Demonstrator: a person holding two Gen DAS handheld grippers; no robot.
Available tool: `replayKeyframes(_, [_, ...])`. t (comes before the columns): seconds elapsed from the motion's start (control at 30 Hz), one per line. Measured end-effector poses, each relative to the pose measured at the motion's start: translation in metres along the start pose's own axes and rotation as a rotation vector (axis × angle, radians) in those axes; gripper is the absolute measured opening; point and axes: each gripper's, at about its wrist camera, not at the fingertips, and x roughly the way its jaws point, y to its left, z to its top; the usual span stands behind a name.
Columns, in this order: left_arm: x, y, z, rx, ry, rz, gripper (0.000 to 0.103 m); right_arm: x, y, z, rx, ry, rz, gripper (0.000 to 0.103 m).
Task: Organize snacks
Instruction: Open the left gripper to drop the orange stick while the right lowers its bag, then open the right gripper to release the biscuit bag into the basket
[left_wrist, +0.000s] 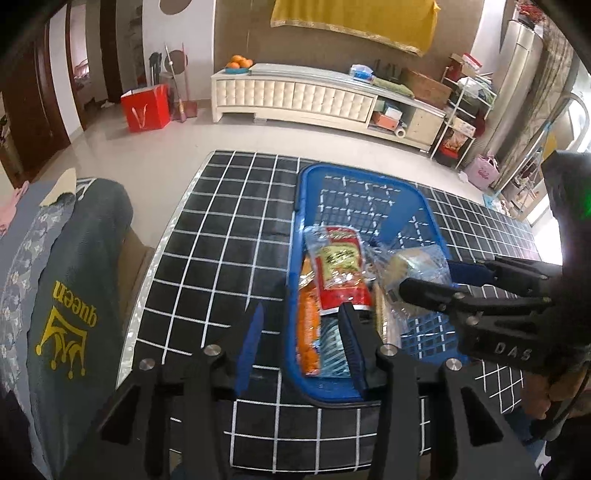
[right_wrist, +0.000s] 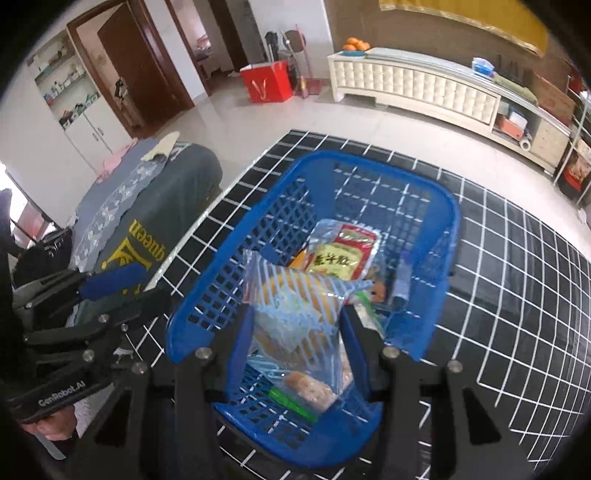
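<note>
A blue slotted basket stands on the black grid-pattern table. Inside lie a red and yellow packet, an orange packet and clear blue-striped bags. My right gripper reaches into the basket from the right. It is open, with a striped bag of crackers between its fingers, brushing both. My left gripper hangs open over the basket's near left rim, holding nothing.
A seat draped in grey-green cloth printed "queen" stands against the table's left edge. Across the tiled floor are a white low cabinet and a red bag. A hand grips the right tool.
</note>
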Motion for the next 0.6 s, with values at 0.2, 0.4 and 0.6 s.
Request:
replayKeyframes(0.2, [0.013, 0.010, -0.004, -0.010, 0.027, 0.007, 0.040, 0.028, 0.009, -0.003, -0.011, 0.064, -0.002, 0.052])
replayKeyframes(0.4, [0.019, 0.015, -0.005, -0.022, 0.032, -0.005, 0.040, 0.040, 0.010, -0.006, -0.013, 0.096, -0.020, 0.053])
replayKeyframes(0.6, [0.021, 0.007, -0.006, -0.003, 0.039, 0.002, 0.041, 0.040, 0.009, -0.007, -0.014, 0.110, -0.027, 0.056])
